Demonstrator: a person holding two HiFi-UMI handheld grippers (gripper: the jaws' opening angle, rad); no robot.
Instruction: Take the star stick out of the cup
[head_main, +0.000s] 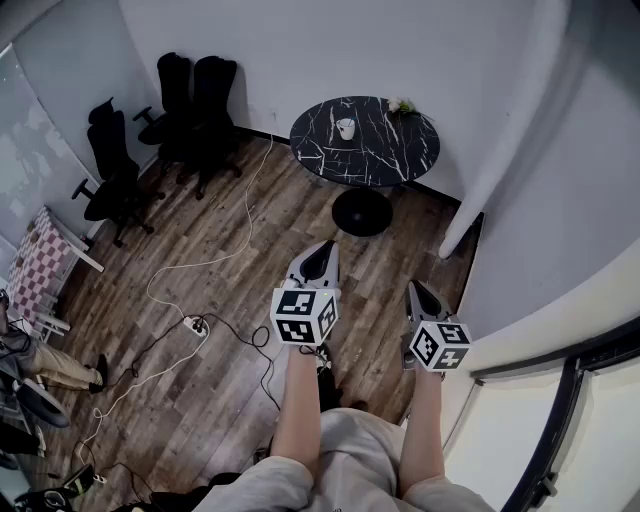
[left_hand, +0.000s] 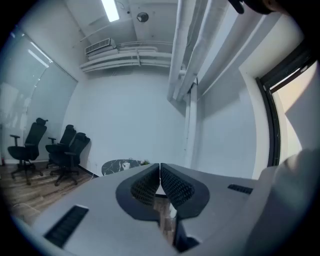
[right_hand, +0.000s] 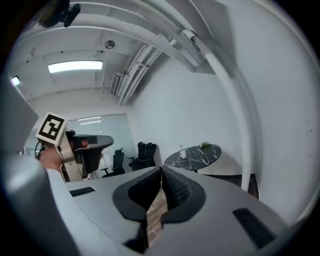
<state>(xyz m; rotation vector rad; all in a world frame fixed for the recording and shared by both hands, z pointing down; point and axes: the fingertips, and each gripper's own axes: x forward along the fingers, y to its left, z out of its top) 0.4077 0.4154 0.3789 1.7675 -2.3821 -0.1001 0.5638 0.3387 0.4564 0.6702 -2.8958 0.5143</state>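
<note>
A white cup (head_main: 346, 128) stands on the round black marble table (head_main: 385, 155) at the far end of the room, well away from both grippers. In the right gripper view a thin stick (right_hand: 181, 147) rises from the cup (right_hand: 183, 154); its star is too small to make out. The left gripper (head_main: 322, 250) and the right gripper (head_main: 413, 288) are held side by side above the wooden floor, pointing toward the table. Both have their jaws together with nothing between them, as the left gripper view (left_hand: 160, 165) and the right gripper view (right_hand: 161, 169) show.
A small plant (head_main: 402, 104) sits at the table's back edge. Black office chairs (head_main: 190, 100) stand along the left wall. A white cable and a power strip (head_main: 195, 324) lie on the floor. A white column (head_main: 500, 150) rises at the right.
</note>
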